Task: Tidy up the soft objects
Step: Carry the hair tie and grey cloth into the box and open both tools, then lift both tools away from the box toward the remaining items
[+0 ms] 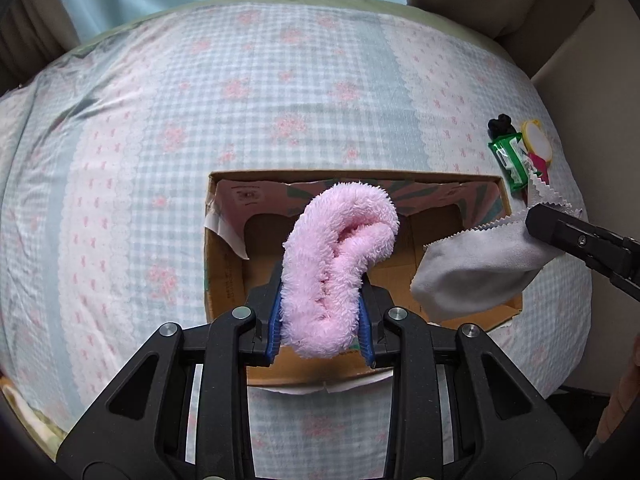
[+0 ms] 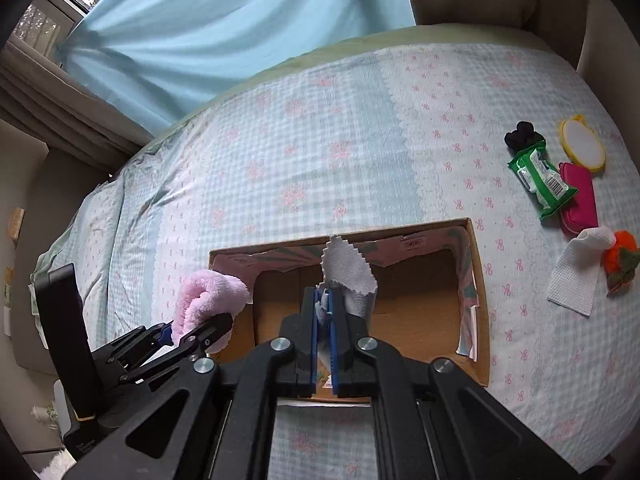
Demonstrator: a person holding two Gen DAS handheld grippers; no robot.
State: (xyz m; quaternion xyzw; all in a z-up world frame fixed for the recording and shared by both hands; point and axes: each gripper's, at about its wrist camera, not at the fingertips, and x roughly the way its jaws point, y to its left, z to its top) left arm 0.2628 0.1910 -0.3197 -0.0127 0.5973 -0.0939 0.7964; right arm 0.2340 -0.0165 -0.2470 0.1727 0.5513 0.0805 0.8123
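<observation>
Left gripper (image 1: 324,320) at lower centre of the left wrist view, blue pads clamped on a fluffy pink cloth (image 1: 340,264) that curls up over the open cardboard box (image 1: 224,280). Right gripper (image 2: 325,320) at lower centre of the right wrist view, jaws pressed together on a thin grey cloth (image 2: 352,276) with zigzag edges, hanging above the box interior. Same grey cloth seen at right of the left wrist view, draped over the box's right wall. Box resting on a checked bedsheet (image 1: 240,100) with pink flowers, inside bare brown cardboard with patterned paper lining along the far wall. At right of the right wrist view, lying on the sheet: a green wipes packet (image 2: 542,182), a black scrunchie (image 2: 520,136) just above it, a pink pouch (image 2: 580,196) beside it, a yellow-rimmed round item (image 2: 582,148), a white waffle cloth (image 2: 576,276) and an orange knitted piece (image 2: 622,258) touching it. Blue curtain (image 2: 224,28) across the upper left.
</observation>
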